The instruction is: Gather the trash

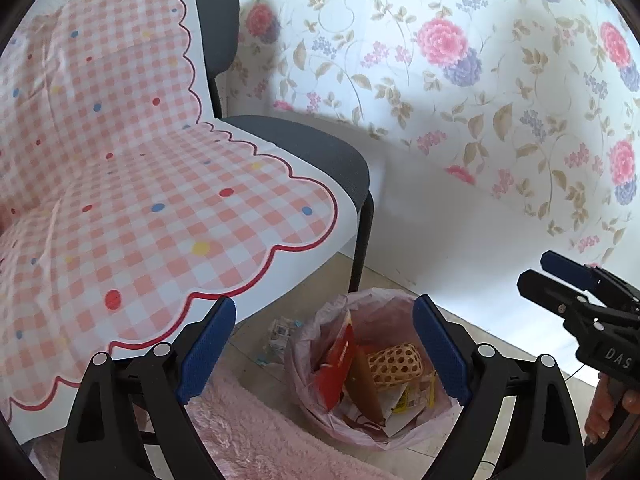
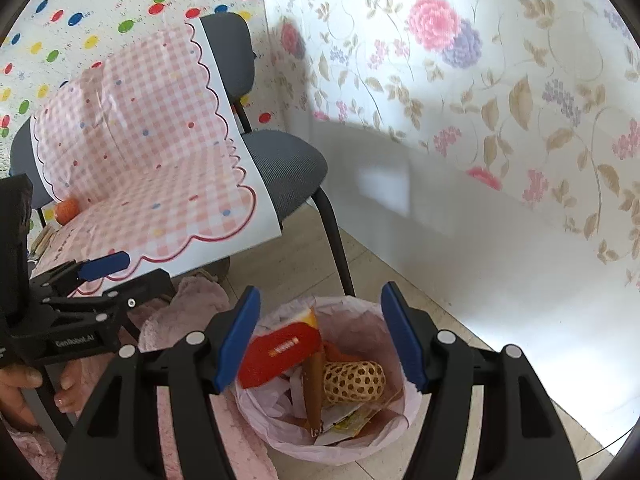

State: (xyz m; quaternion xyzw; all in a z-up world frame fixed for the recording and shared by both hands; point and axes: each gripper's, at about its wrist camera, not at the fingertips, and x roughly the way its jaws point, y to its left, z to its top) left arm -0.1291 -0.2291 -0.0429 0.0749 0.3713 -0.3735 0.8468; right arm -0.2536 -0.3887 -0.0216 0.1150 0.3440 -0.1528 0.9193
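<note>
Floral wallpaper backs the lined bin (image 2: pixel 332 380) below me. Both my left gripper (image 1: pixel 324 352) and right gripper (image 2: pixel 320 340) gape, holding nothing. I could overlook the wrapper scraps (image 1: pixel 280 334) on the floor beside the bin.

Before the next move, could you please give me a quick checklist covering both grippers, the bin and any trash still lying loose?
1. Left gripper empty, open: ok.
2. Right gripper empty, open: ok.
3. Trash bin upright, liner over its rim: ok.
4. Red packet and woven mesh sleeve inside the bin: ok.
5. Floor free of trash: not ok, crumpled wrapper lies beside the bin.
6. Orange object on the chair is trash: cannot tell.
</note>
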